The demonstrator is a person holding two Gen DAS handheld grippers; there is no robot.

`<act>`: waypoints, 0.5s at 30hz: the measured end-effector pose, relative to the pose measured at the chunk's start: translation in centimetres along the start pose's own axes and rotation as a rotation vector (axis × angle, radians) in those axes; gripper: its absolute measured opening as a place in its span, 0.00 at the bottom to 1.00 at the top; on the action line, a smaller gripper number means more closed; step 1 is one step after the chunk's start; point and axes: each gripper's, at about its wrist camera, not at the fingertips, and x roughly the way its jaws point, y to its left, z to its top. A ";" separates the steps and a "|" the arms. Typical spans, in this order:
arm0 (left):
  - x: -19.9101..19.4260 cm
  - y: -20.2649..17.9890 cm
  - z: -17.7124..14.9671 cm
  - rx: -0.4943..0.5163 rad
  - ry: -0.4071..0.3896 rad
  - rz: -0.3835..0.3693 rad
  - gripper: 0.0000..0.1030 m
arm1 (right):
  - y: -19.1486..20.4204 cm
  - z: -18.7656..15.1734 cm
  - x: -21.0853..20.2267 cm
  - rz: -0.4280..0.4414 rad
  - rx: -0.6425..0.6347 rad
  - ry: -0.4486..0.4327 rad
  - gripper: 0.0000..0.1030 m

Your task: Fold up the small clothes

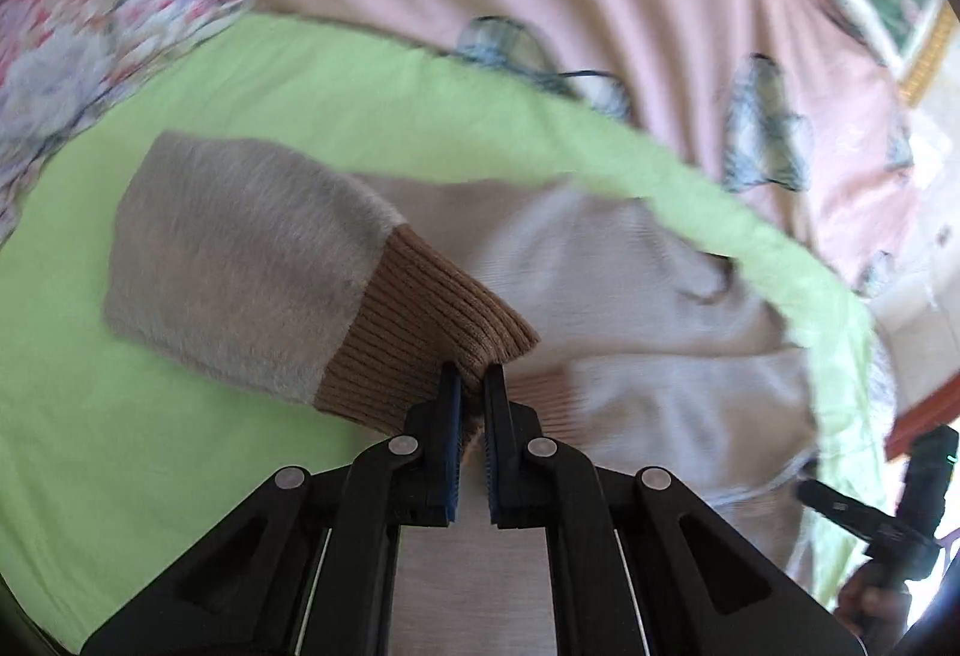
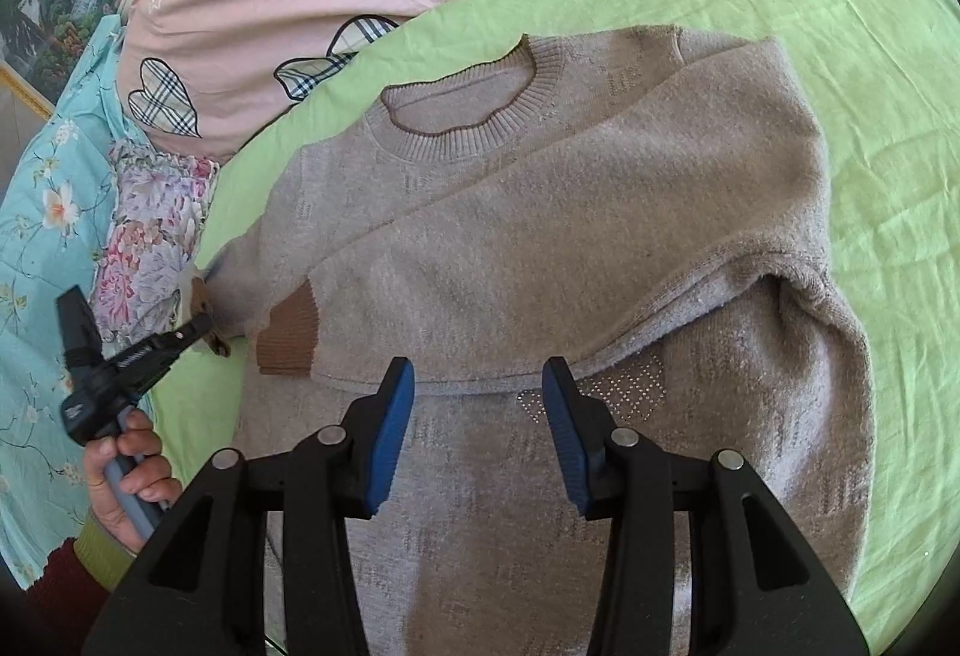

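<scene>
One sleeve (image 2: 540, 212) lies folded across the sweater (image 2: 480, 476). Left gripper (image 1: 472, 377) pinches the other cuff (image 1: 420, 338), right gripper (image 2: 478, 374) open; body unfolded

The left gripper (image 1: 473, 377) is clamped on a cuff (image 1: 432, 332), its 2 fingers nearly together. The right gripper (image 2: 478, 377) hovers with its fingers spread wide, gripping nothing.

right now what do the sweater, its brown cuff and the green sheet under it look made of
Sweater: soft, slightly fuzzy beige knit, likely wool or acrylic; matte, napped surface. Brown cuff, clamped in the left gripper: tighter ribbed knit with clear ridges. Green sheet: thin woven cloth, probably cotton; smooth with fine creases.
</scene>
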 end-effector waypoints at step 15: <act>8.0 -24.0 -4.6 0.316 0.148 -0.307 0.04 | -7.1 1.3 -6.1 -0.048 0.184 -0.152 0.45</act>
